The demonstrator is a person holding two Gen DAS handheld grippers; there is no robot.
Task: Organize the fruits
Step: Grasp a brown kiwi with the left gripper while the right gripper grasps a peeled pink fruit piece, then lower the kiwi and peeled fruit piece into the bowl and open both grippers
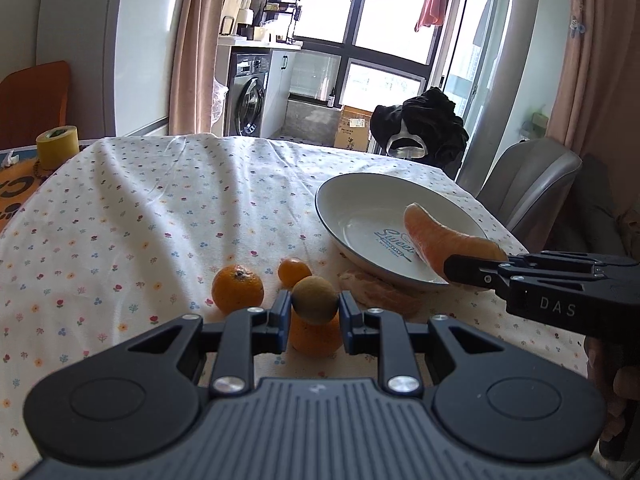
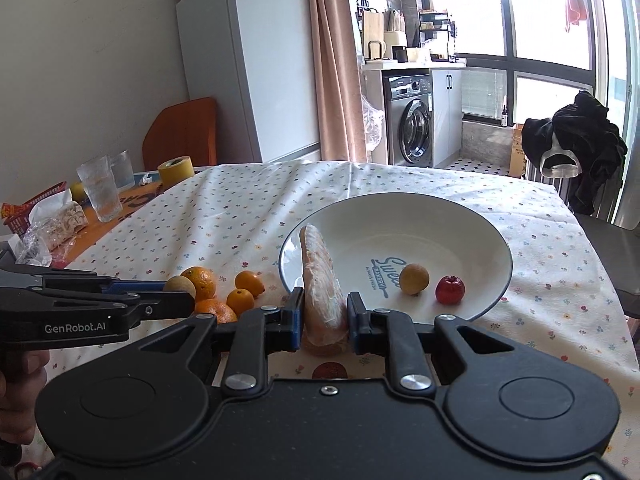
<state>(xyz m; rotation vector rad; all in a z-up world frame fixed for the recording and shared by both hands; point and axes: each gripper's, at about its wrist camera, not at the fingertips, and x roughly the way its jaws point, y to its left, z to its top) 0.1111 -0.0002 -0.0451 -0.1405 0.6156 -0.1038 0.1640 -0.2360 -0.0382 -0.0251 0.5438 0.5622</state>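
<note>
Left wrist view puts my left gripper [image 1: 315,309] low over the flowered tablecloth [image 1: 140,208], its blue-padded fingers pressed against both sides of a small round tan-brown fruit [image 1: 314,299] with a dull, matte skin. Crowded around it I see a mandarin [image 1: 237,288] with a dimpled peel and a dark stem scar, a smaller glossy orange fruit [image 1: 295,271] behind, and another orange [image 1: 316,338] directly beneath the held fruit. A pale peeled citrus segment [image 1: 380,294] lies on the cloth just beside the plate's near rim.

My right gripper [image 2: 324,312] clamps a long peeled citrus wedge [image 2: 322,280], membrane whitish and fibrous over pink-orange flesh, tip pointing up. From the left camera that wedge hangs over the near edge of the white plate [image 2: 472,216], a shallow glazed dish with a thin dark rim and blue lettering in its well. Inside the plate I count a second tan round fruit [image 2: 414,278] and a small shiny red fruit [image 2: 450,289], near each other but apart.

Off the cloth to the left stand two ribbed clear glasses [image 2: 100,190], a yellow tape roll [image 2: 175,168], a crumpled plastic bag [image 2: 56,220] and a red basket [image 2: 24,212]. A grey chair [image 1: 532,184] sits by the table's far right edge, with dark clothing [image 1: 428,124] heaped on another chair behind the table.
</note>
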